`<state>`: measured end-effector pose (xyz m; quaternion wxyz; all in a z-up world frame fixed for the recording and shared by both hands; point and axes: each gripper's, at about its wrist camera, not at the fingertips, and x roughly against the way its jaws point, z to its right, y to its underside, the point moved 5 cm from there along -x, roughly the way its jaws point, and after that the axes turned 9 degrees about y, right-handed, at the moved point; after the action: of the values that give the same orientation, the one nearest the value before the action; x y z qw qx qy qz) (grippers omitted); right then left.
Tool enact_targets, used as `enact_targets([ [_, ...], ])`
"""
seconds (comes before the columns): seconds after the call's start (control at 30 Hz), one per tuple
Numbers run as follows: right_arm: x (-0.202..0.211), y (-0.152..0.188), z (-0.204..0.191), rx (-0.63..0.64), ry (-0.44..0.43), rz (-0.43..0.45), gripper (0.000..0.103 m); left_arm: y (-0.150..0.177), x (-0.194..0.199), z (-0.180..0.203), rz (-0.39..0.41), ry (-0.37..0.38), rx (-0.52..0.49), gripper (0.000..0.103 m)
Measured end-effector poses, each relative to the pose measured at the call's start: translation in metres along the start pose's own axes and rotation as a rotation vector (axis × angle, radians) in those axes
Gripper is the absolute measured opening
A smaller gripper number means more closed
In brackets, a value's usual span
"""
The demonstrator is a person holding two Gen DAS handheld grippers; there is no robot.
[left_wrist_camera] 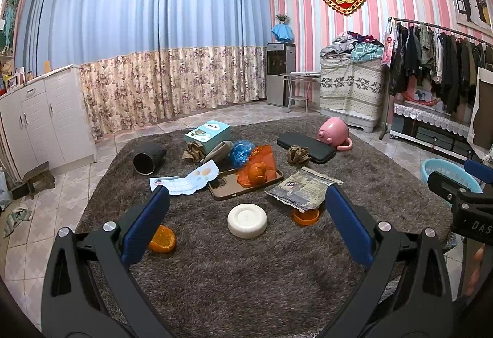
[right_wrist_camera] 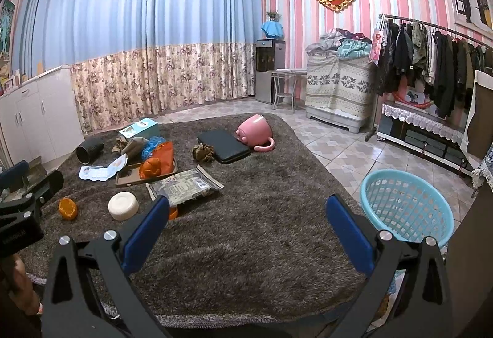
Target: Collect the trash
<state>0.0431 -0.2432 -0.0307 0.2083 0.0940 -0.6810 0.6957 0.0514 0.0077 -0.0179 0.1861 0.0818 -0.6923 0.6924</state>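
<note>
- The left hand-held gripper (left_wrist_camera: 246, 227) hovers over the near half of the brown shag rug (left_wrist_camera: 246, 276), fingers spread wide and holding nothing.
- Between its fingers, further out, a white round dish (left_wrist_camera: 247, 220) sits upside down; an orange peel half (left_wrist_camera: 162, 241) lies just beside the left finger.
- The right hand-held gripper (right_wrist_camera: 246, 227) is also spread and empty, above a bare stretch of rug.
- The trash clusters mid-rug: a printed foil packet (left_wrist_camera: 303, 189) overlapping a small orange cup (left_wrist_camera: 306, 216), an orange plastic bag (left_wrist_camera: 258, 168) on a brown phone case (left_wrist_camera: 234, 187), a blue plastic wad (left_wrist_camera: 242, 153), two crumpled brown papers (left_wrist_camera: 193, 151) (left_wrist_camera: 298, 154) and a leaflet (left_wrist_camera: 188, 179).
- Further back lie a teal box (left_wrist_camera: 208, 134), a black tube (left_wrist_camera: 148, 160), a dark flat case (left_wrist_camera: 305, 146) and a tipped pink mug (left_wrist_camera: 334, 133).
- A light-blue mesh basket (right_wrist_camera: 406, 208) stands on the tiled floor (right_wrist_camera: 339, 146) just off the rug's right edge.
</note>
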Motion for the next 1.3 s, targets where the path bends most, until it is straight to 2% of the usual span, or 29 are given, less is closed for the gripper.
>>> enact_targets([
  [1.3, -0.003, 0.005, 0.002, 0.002, -0.002, -0.003, 0.099, 0.01, -0.008, -0.014, -0.011, -0.014, 0.005, 0.098],
])
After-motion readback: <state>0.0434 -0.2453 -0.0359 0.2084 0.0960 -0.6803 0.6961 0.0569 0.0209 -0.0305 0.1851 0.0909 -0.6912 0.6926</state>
